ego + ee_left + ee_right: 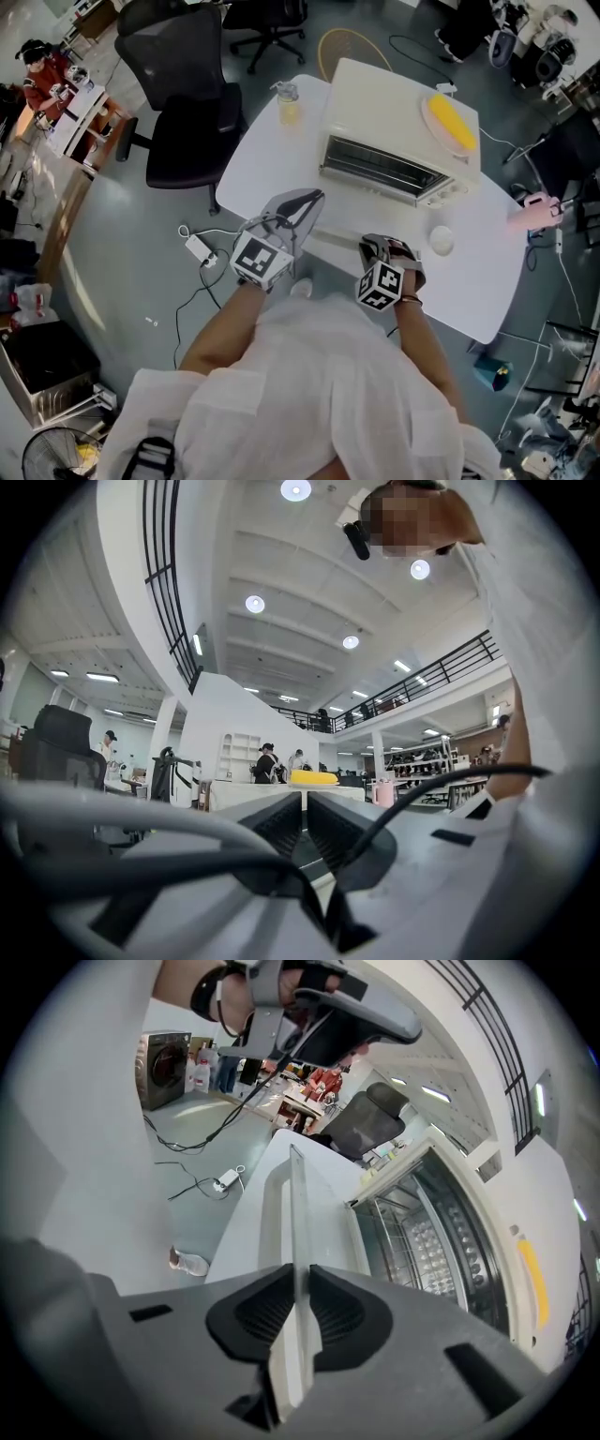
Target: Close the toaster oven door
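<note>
Closest to head camera: white shirt (319,394), then marker cubes of both tools. Beyond, on white worktop (262,159): toaster oven (394,112), door (293,1213) dropped open toward the person, wire rack and inside bare to view. Task barely begun, by the look of it, with door nowhere near shut. Risk one: grip only on the thin free edge of the door, seemingly beside the handle bar rather than around it. Liable to slide off as the door swings up, then door falling back open with a bang. Risk two: a push inward instead of up and over the hinge, enough to shove the oven back across the worktop. Plate of yellow food (450,122) on the oven roof, so any jolt likely to rattle or tip it. Risk three: pads trapped between door and oven front if not let go before the last stretch. Right tool (296,1312): narrowly parted, both pads pinching the door edge, angled down at it. Left tool (305,827): pads drawn all but together, nothing between them, touching nothing, held level, off to the side of the door and well short of the oven.
</note>
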A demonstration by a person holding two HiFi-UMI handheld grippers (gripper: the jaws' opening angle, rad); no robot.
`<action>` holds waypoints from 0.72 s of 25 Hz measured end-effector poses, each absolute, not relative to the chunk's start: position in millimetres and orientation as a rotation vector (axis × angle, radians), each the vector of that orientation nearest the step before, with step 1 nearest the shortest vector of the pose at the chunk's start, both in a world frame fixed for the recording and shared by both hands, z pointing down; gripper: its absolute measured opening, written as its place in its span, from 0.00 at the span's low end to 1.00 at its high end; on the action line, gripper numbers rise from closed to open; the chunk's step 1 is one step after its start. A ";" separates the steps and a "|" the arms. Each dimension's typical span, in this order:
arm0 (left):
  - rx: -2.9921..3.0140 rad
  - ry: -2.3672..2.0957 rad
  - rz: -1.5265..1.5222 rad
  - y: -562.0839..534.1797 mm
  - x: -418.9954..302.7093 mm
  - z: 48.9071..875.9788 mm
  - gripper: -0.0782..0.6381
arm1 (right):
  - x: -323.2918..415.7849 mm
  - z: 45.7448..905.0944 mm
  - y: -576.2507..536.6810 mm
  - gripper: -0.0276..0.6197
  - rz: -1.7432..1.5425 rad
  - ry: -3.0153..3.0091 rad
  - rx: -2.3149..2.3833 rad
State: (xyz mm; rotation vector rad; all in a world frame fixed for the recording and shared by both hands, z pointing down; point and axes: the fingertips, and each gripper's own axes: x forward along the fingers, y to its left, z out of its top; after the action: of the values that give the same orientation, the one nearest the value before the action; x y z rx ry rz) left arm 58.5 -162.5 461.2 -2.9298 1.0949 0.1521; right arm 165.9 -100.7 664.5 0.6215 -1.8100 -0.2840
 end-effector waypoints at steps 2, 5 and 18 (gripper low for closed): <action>-2.922 1.103 0.159 -165.6 58.2 455.2 0.14 | 167.6 654.7 -106.5 0.13 -0.293 -1.814 0.647; -2.915 1.095 0.174 -167.6 58.3 452.5 0.14 | 168.8 642.5 -113.4 0.12 -0.316 -1.815 0.677; -2.883 1.130 0.207 -181.7 59.6 433.2 0.14 | 176.8 605.1 -144.7 0.10 -0.346 -1.806 0.730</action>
State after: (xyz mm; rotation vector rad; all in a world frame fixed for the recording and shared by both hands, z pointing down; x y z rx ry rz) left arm 59.6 -181.7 433.2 -2.8827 1.1297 0.2068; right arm 176.8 -144.7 605.1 0.7303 -1.8061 -0.3457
